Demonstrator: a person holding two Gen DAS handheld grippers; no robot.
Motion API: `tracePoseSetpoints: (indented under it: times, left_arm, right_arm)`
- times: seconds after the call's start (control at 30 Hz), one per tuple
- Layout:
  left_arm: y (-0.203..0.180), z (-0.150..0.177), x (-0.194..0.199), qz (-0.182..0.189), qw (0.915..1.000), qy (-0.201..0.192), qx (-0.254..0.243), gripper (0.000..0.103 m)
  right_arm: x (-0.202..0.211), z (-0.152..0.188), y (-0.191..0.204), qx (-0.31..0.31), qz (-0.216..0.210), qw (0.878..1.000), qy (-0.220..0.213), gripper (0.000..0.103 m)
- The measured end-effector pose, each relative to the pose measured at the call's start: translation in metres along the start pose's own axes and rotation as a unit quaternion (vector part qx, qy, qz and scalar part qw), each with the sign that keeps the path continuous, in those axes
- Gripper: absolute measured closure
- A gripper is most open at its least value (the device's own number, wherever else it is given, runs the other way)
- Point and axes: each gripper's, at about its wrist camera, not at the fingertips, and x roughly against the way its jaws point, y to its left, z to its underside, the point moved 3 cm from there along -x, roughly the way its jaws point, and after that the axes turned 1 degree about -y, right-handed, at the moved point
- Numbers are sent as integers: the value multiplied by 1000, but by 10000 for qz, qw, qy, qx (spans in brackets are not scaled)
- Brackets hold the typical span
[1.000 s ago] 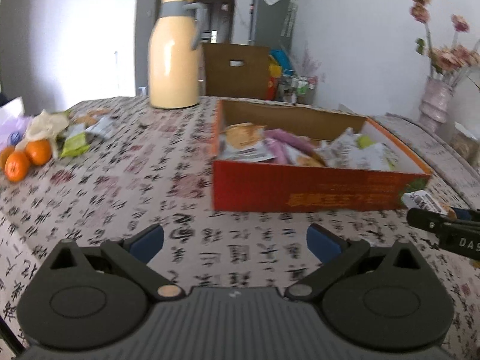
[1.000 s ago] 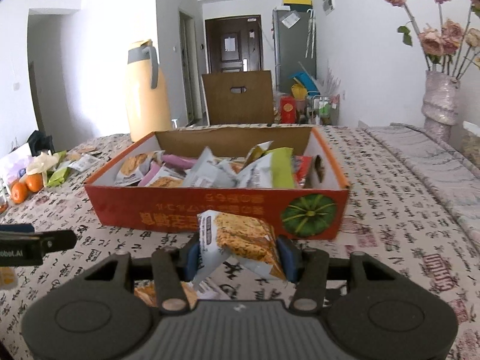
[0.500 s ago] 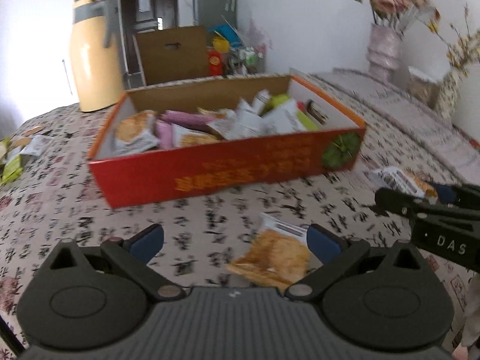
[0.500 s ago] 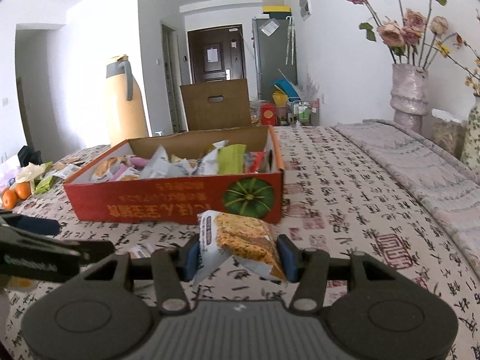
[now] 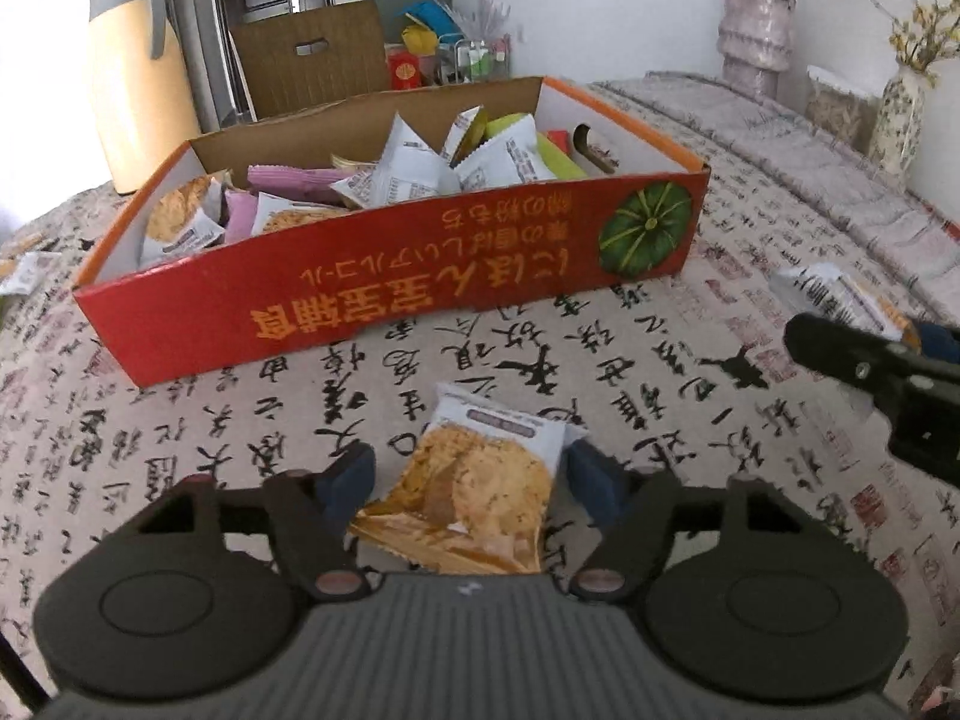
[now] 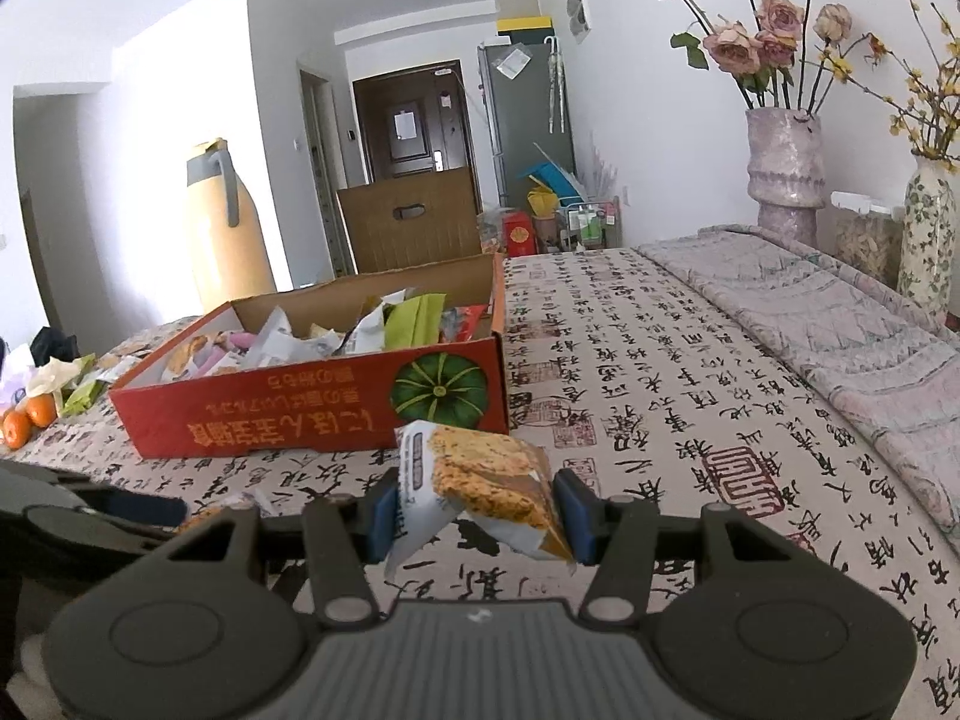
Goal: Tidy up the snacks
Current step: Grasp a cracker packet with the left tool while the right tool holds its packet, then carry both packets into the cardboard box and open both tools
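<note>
A red cardboard box (image 5: pixel 420 294) full of snack packets sits on the calligraphy-print tablecloth; it also shows in the right wrist view (image 6: pixel 312 414). A cracker packet (image 5: pixel 474 480) lies on the cloth between the jaws of my left gripper (image 5: pixel 471 477), which is open around it, the right pad close to its edge. My right gripper (image 6: pixel 480 510) is shut on a second cracker packet (image 6: pixel 480 486), held above the cloth to the right of the box. That packet shows in the left wrist view (image 5: pixel 840 300) at the right.
A yellow thermos jug (image 5: pixel 138 78) stands behind the box. Oranges (image 6: pixel 27 420) and loose packets (image 6: pixel 84 384) lie at the far left. Flower vases (image 6: pixel 786 168) stand at the right, beyond a grey folded cloth (image 6: pixel 840 324). A brown carton (image 6: pixel 414 222) stands behind the table.
My left gripper has swung right and dropped down over the loose cracker packet, its jaws narrowing around it. My right gripper has moved right with its packet still held.
</note>
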Motion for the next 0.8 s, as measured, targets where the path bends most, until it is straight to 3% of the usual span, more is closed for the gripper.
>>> tracePoseSetpoints:
  times: [0.1,0.2,0.5,0.8]
  left_arm:
    - [0,0,2,85,9999,-43,45,55]
    - [0,0,4,114,9999,-61,64,60]
    - [5,1,15,126,9997,-186,118,61]
    - [20,-13,36,86,9978,-605,273,61]
  right_arm:
    - [0,1,0,-12,-42,10000,2,50]
    - [-1,3,2,1,-79,10000,14,50]
    - [0,2,10,79,-136,9999,6,50]
    - [-3,-9,25,241,-201,9995,-81,50]
